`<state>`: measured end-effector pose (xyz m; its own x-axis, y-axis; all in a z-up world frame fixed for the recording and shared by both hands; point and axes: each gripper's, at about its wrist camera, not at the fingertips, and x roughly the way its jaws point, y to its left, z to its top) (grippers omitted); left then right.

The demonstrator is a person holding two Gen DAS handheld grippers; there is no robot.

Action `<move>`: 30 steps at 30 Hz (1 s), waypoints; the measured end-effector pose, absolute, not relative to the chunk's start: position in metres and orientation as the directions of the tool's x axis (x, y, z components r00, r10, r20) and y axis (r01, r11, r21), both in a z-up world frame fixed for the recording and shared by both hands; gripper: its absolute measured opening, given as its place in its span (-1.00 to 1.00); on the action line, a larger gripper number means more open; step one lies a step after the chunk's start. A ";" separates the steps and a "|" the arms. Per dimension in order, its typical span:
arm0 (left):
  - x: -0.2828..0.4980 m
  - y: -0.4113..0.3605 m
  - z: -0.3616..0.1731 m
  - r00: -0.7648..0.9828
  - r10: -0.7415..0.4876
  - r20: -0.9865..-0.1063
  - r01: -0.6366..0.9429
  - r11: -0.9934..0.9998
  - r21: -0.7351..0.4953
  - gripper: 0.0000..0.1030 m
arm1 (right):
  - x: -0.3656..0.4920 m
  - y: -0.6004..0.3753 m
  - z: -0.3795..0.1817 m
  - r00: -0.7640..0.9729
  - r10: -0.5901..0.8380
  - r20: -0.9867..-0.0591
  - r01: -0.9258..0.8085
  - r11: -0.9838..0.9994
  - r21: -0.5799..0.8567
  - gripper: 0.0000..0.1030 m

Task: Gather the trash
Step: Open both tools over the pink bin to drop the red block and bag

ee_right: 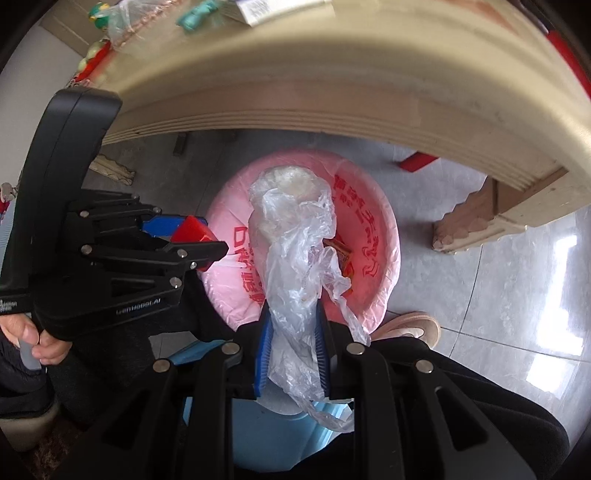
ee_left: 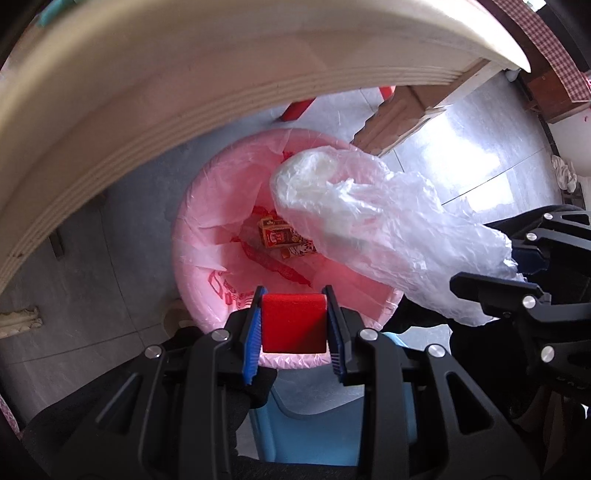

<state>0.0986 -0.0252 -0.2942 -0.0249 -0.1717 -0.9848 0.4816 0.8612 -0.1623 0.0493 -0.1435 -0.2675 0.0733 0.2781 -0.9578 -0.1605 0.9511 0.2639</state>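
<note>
A trash bin lined with a pink bag (ee_left: 207, 206) (ee_right: 380, 229) stands on the floor under the table edge. Small red cartons (ee_left: 275, 232) lie at its bottom. My left gripper (ee_left: 293, 325) is shut on a red box (ee_left: 293, 321) and holds it over the bin's near rim; it also shows in the right wrist view (ee_right: 192, 230). My right gripper (ee_right: 293, 347) is shut on a crumpled clear plastic bag (ee_right: 291, 236) that hangs out over the bin's mouth. In the left wrist view the bag (ee_left: 362, 218) reaches in from the right gripper (ee_left: 517, 266).
The beige table edge (ee_left: 184, 92) (ee_right: 332, 74) arches close above the bin. A carved table leg (ee_right: 465, 225) stands right of the bin. A light blue stool (ee_left: 325, 417) is below the grippers. A shoe (ee_right: 413, 325) rests by the bin. Wrapped items (ee_right: 122, 18) lie on the table.
</note>
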 end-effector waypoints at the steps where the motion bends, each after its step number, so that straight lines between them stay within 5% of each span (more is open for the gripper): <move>1: 0.099 -0.025 -0.297 -0.034 -0.173 -0.984 0.479 0.862 -0.167 -0.41 | 0.050 -0.143 -0.270 0.069 0.278 -0.958 -0.157 0.951 0.265 -0.58; 30: 0.123 -0.022 -0.400 -0.236 -0.097 -0.967 0.398 0.898 -0.187 -0.41 | 0.087 -0.127 -0.370 -0.064 0.250 -0.966 -0.101 0.961 0.256 -0.55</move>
<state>0.1229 -0.0221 -0.4002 -0.2359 -0.0969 -0.9669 0.3982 0.8980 -0.1872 0.0871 -0.1273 -0.3704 -0.0644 0.2503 -0.9660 -0.1006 0.9615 0.2558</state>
